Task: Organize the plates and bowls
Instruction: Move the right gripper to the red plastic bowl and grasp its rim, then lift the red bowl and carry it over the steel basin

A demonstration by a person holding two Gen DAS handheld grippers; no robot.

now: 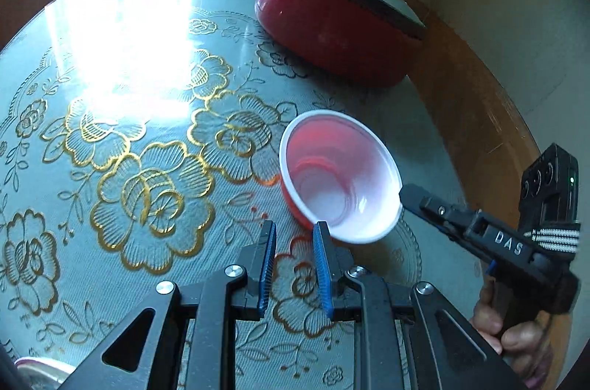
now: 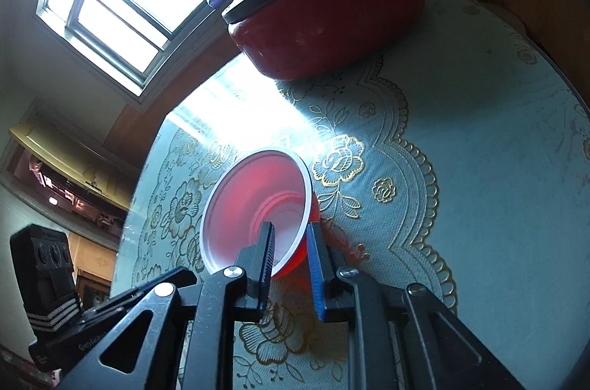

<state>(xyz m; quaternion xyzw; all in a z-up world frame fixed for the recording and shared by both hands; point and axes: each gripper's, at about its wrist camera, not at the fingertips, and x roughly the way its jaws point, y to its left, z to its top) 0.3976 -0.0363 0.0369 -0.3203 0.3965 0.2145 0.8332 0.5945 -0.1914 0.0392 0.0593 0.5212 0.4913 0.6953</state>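
Blue-padded jaws of the right gripper (image 2: 291, 239) pinch the near rim of the red bowl (image 2: 258, 205), one pad inside the white lining and one outside, so the bowl hangs tilted with its mouth toward the window side. Beside it the left gripper (image 1: 293, 239) has its jaws nearly together on nothing, its right pad just beside the bowl's wall. Beyond lie the flowered counter (image 1: 147, 169) and, well apart, the red lidded pot (image 1: 332, 32)

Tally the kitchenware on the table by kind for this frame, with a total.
Red plastic bowl with white inside, tilted, rim gripped by the right gripper: 1
Red electric cooking pot with grey lid: 1
Pale dish edge at the left view's bottom corner, kind unclear: 1
Total: 3
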